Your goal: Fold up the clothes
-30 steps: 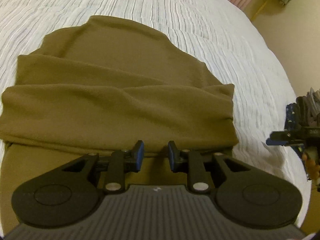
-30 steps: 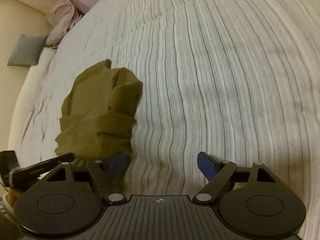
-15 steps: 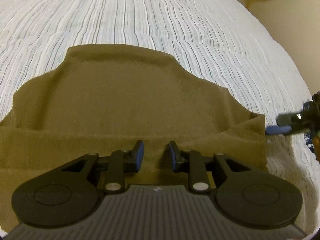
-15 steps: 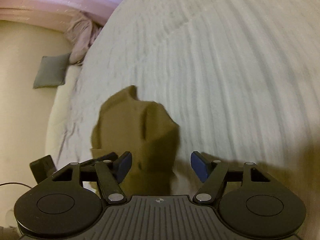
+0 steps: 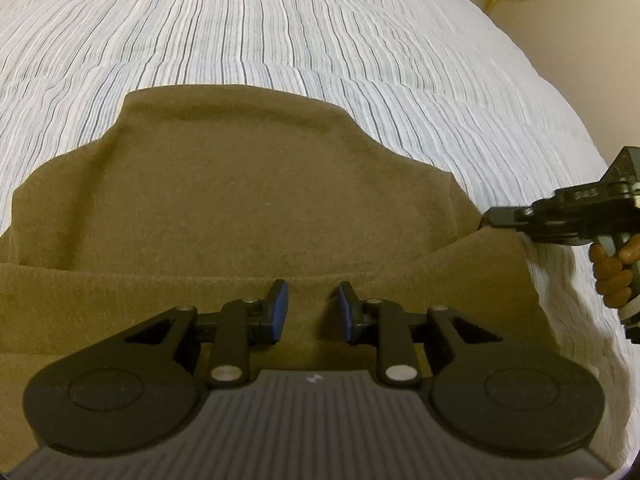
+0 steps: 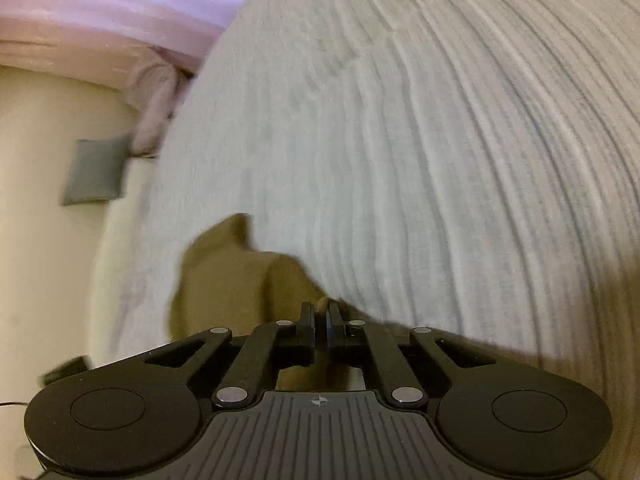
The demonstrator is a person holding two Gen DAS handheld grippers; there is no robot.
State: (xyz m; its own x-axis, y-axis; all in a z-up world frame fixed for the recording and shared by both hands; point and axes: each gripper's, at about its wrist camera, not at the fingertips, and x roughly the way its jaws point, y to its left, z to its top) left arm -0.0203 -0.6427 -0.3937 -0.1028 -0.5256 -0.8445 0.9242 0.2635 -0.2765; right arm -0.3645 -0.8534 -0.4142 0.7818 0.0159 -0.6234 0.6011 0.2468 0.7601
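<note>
Olive-brown cloth (image 5: 256, 208) lies spread on the striped bedspread (image 5: 280, 32), and we take that garment as our landmark. Over its near fold hangs our left gripper (image 5: 311, 308), jaws narrowly parted with fabric beneath them; we cannot tell whether the pads grip it. Farther right, at the garment's right-hand corner, our right gripper (image 6: 319, 322) is clamped tight with a tuck of the cloth pinched between its pads, the hand (image 5: 614, 268) behind it just off the garment's edge. We judge the step in hand to be seizing the edge for a fold. Next, we would lift both points together and carry them evenly across the garment, keeping the edge straight.
</note>
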